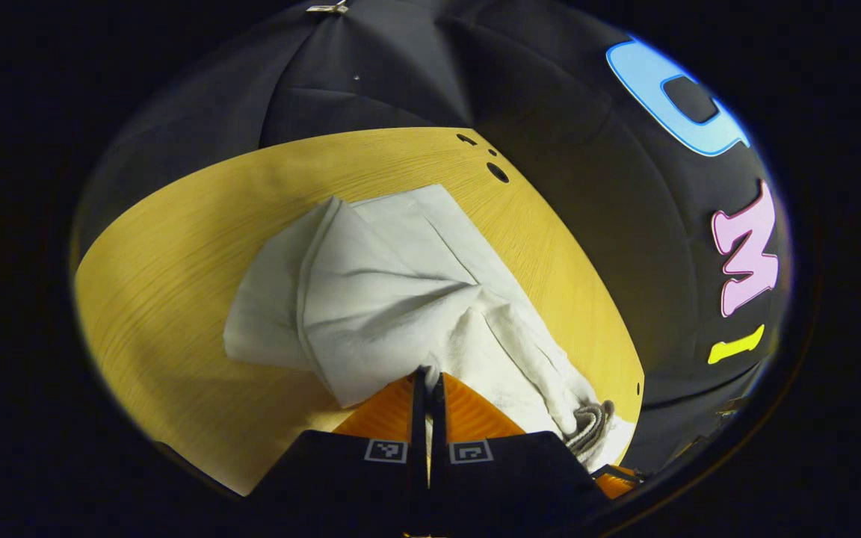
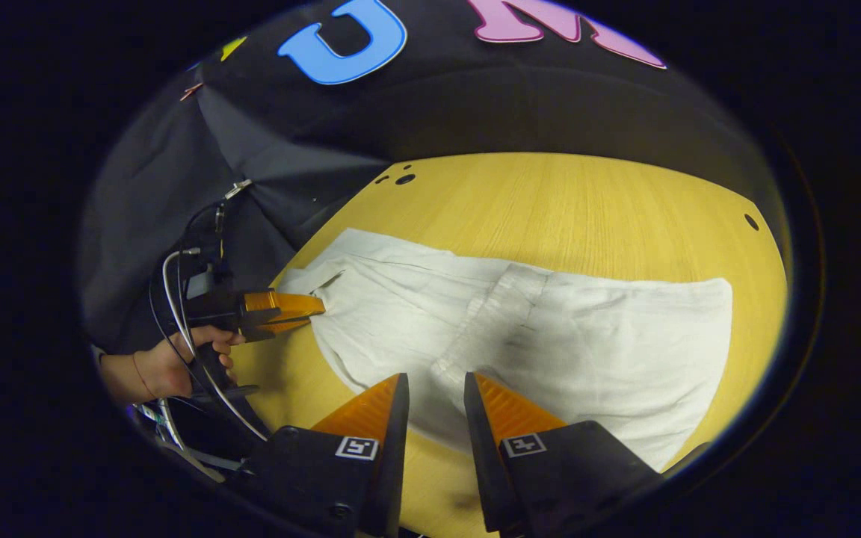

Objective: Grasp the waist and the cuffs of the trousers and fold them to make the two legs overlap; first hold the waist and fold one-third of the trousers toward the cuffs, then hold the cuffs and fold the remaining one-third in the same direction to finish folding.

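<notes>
Evidently, left gripper [image 1: 428, 377] pinched the trousers [image 2: 550, 329] to lift for folding; right gripper [image 2: 436, 396] hovered, jaws spread, above the table [image 2: 587, 202].

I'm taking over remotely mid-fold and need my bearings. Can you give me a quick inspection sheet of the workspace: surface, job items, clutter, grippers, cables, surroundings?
Surface: wooden table, light grain, small holes near its edges.
Job's things: white trousers lying on the table, already folded over themselves, wrinkled, one end bunched at the left gripper.
Clutter: nothing seen.
Grippers: left gripper has its fingers together, pinching a trouser edge; in the right gripper view it grips the fabric's end, held by a hand. Right gripper is open, hovering over the near trouser edge, not holding anything.
Cables: cables loop off the left gripper, clear of the fabric.
Surroundings: black cloth wall behind the table.
</notes>
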A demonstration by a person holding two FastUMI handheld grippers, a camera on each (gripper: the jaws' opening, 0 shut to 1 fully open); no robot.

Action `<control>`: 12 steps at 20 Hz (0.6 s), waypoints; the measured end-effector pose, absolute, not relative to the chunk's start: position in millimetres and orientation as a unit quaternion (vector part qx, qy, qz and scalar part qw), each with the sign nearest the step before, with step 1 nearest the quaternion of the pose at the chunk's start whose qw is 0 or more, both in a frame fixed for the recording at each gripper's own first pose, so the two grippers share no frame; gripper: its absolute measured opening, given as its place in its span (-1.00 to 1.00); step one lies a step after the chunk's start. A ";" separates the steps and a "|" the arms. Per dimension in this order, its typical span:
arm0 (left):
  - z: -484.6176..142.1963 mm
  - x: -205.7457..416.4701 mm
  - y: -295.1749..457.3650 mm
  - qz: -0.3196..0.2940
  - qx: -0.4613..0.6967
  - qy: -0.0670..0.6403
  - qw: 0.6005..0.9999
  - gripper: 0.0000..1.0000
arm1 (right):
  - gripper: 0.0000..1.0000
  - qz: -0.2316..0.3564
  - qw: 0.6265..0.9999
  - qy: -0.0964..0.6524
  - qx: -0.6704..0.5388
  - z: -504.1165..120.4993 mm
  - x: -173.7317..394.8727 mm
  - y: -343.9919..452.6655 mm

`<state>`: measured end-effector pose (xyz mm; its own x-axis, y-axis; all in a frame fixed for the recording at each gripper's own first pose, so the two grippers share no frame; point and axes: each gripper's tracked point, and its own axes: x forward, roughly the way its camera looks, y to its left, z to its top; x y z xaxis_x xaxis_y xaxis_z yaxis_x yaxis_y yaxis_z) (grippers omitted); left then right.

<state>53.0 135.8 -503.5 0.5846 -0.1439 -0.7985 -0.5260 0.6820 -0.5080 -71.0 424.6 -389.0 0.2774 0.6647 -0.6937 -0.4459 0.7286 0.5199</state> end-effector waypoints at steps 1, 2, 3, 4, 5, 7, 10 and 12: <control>-503.2 53.5 136.5 0.119 -0.388 0.438 0.802 -0.87 | -0.10 0.341 0.795 0.487 0.117 -386.5 -67.1 414.0; -502.5 53.5 136.3 0.121 -0.398 0.437 0.798 -0.87 | -0.09 0.330 0.800 0.485 0.122 -385.2 -64.1 402.4; -498.9 54.2 137.0 0.120 -0.407 0.433 0.795 -0.87 | -0.09 0.316 0.806 0.484 0.124 -384.6 -61.4 388.0; -495.6 55.8 138.5 0.117 -0.414 0.425 0.796 -0.87 | -0.09 0.301 0.812 0.483 0.126 -386.0 -58.0 372.3; -488.0 59.2 139.2 0.110 -0.423 0.413 0.799 -0.88 | -0.09 0.281 0.818 0.484 0.130 -389.3 -56.2 353.9; -464.3 67.9 134.8 0.090 -0.434 0.384 0.810 -0.89 | -0.10 0.244 0.824 0.490 0.148 -394.0 -58.3 320.6; -435.7 79.5 123.9 0.064 -0.420 0.360 0.831 -0.89 | -0.09 0.185 0.829 0.496 0.182 -399.4 -59.6 267.6; -414.0 87.5 112.2 0.040 -0.410 0.342 0.845 -0.89 | -0.09 0.153 0.833 0.493 0.202 -399.3 -60.2 232.9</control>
<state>87.5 112.2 -414.0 0.7635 -0.2121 -0.6100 -0.3474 0.6614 -0.6647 -60.2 232.9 -399.3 0.4677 0.4532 -0.7589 -0.0551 0.8718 0.4867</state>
